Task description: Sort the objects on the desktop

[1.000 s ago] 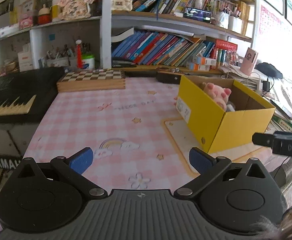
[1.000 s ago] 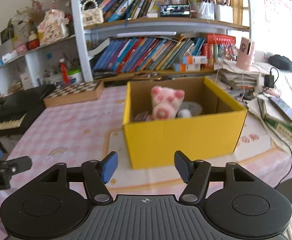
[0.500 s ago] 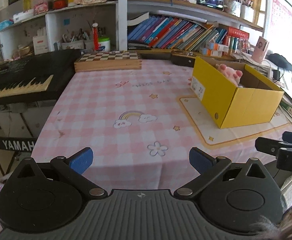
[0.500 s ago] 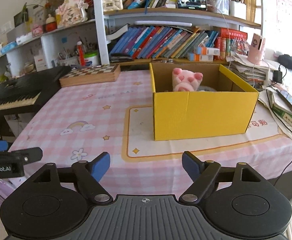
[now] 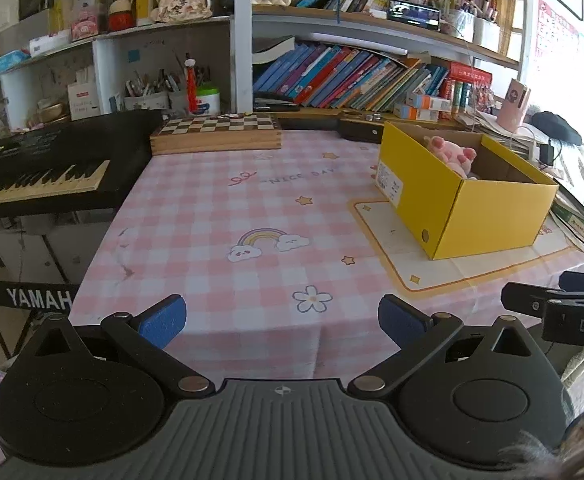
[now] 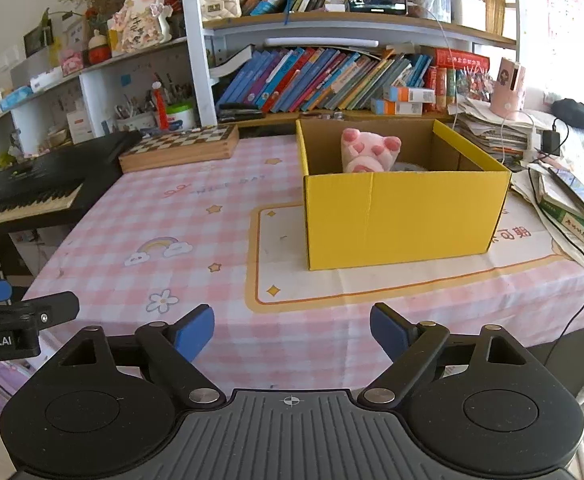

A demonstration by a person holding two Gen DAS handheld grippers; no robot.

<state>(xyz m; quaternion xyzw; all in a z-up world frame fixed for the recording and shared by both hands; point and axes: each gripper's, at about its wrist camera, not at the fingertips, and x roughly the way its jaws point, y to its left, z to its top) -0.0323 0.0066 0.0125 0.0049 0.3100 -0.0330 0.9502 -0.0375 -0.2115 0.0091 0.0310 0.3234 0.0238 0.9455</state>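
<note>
One view only: box's (image 5: pixel 492 216) label (image 5: pixel 388 179).

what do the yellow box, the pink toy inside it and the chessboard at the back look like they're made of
Yellow box: looks like cardboard, matte yellow outside, plain brown inside, with a folded seam down its front.
Pink toy: likely plush fabric, with a fuzzy, soft-edged surface and darker pink paw pads.
Chessboard: seemingly wood, with visible grain on its thick side and a checkered top; possibly a veneer.

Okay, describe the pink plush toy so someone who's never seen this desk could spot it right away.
Find the pink checked tablecloth, then the open yellow cardboard box standing on it. The pink plush toy pokes up above the box's rim; it is the only soft, pink thing in there, with darker pink paw pads.
</note>
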